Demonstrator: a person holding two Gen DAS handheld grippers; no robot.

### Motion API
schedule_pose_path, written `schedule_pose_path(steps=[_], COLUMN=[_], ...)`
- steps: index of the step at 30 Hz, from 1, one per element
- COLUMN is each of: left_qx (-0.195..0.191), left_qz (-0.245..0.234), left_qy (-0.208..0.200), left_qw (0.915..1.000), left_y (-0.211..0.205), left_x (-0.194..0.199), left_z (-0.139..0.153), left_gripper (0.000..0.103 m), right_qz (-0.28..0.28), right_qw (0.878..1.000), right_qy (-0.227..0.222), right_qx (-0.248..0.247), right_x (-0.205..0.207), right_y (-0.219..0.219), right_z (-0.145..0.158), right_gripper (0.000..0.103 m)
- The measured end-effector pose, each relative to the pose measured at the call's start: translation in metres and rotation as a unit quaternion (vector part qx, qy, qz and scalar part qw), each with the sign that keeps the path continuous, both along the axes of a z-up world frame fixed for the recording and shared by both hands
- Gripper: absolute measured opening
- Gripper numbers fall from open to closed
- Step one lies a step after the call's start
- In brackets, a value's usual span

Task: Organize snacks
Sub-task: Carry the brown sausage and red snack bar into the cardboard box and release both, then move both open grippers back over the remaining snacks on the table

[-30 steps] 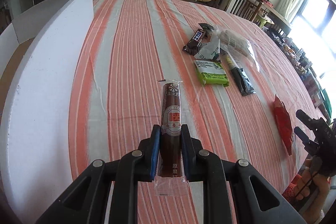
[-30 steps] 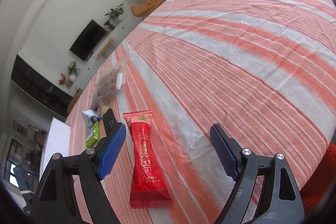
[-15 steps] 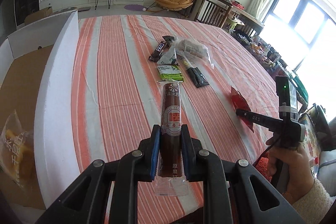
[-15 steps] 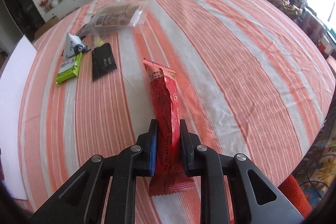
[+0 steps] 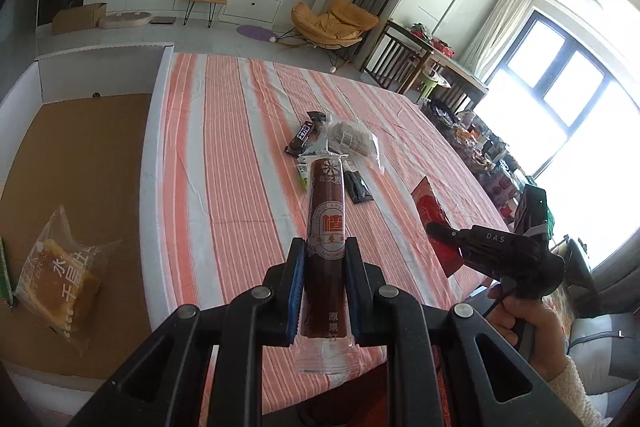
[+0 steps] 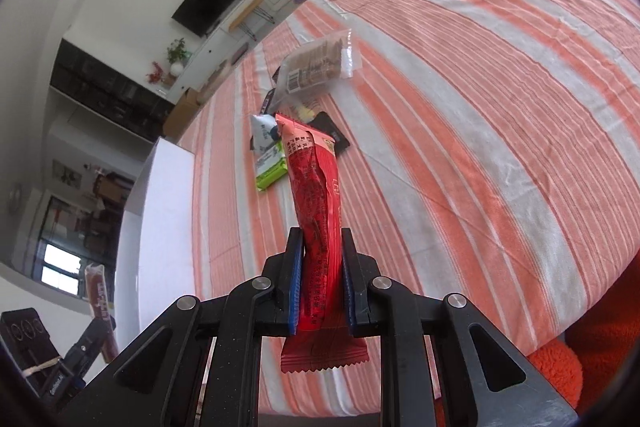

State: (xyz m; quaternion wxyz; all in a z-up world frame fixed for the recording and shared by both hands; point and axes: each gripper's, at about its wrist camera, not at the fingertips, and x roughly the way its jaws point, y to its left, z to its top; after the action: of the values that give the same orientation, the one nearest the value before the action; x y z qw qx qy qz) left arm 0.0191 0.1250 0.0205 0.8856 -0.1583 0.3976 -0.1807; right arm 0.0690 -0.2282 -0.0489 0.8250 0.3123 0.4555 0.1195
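My left gripper [image 5: 322,247] is shut on a brown snack stick in clear wrap [image 5: 326,227] and holds it above the striped table [image 5: 224,167]. My right gripper [image 6: 320,239] is shut on a red snack packet [image 6: 314,203], lifted above the table. The right gripper [image 5: 434,229] also shows at the right of the left wrist view, with the red packet [image 5: 430,207]. The open cardboard box [image 5: 80,155] with white walls lies left of the table and holds a yellow cake packet [image 5: 64,279]. The brown stick [image 6: 98,291] shows at the lower left of the right wrist view.
Several snacks lie mid-table: a dark chocolate bar [image 5: 306,137], a clear biscuit bag [image 5: 354,141], a black packet [image 5: 358,187], a green packet [image 6: 270,169] and a white pouch [image 6: 262,133]. The box wall [image 6: 160,207] stands left of them.
Both grippers have lifted higher with their snacks. The left one has swung so more of the box interior shows. The right gripper, open a second ago, closed on the red packet and raised it.
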Motion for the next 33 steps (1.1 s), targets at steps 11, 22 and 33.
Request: schedule_pose_path(steps=[11, 22, 33], left_qx=[0.059, 0.189, 0.123], left_qz=[0.184, 0.324, 0.185], left_qy=[-0.037, 0.049, -0.035], left_qw=[0.9805, 0.9257, 0.9744], left_y=[0.15, 0.214, 0.096], left_x=[-0.01, -0.019, 0.011], left_z=[0.028, -0.05, -0.022], left_gripper=[0.018, 0.096, 0.097], right_qz=[0.167, 0.349, 0.051], right_qw=[0.982, 0.935, 0.94], right_qy=[-0.071, -0.067, -0.072], right_qx=[0.045, -0.006, -0.329], right_x=[0.006, 0.002, 0.018], right_y=[0.144, 0.34, 0.119], right_z=[0.088, 0.067, -0.026], right_gripper=[0.018, 0.067, 0.069])
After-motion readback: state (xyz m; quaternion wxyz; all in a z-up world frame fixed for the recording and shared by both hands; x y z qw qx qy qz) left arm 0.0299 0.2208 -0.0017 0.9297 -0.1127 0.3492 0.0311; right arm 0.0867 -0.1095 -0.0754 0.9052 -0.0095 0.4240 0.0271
